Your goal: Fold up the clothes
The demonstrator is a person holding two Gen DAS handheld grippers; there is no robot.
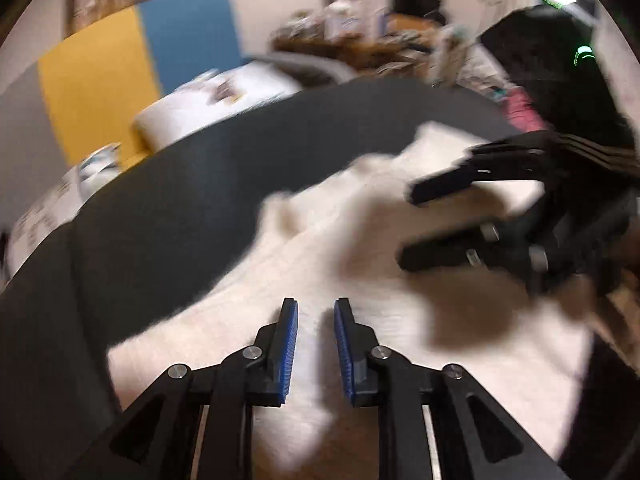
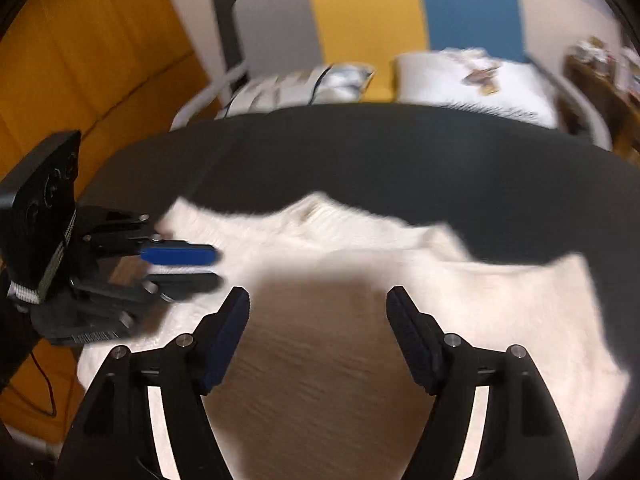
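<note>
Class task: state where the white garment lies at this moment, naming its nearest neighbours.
In both wrist views the white garment lies spread on the dark surface, directly beneath the left gripper and the right gripper, neither gripping it.

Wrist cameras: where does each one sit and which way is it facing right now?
Left wrist: on the left gripper, angled down over the white garment on the dark bedspread; its jaws are narrowly open, and the right gripper shows at right.
Right wrist: on the right gripper, angled down at the same garment; its jaws are wide open, and the left gripper shows at left.
Shared: garment, bedspread, white pillow, each other's gripper.
</note>
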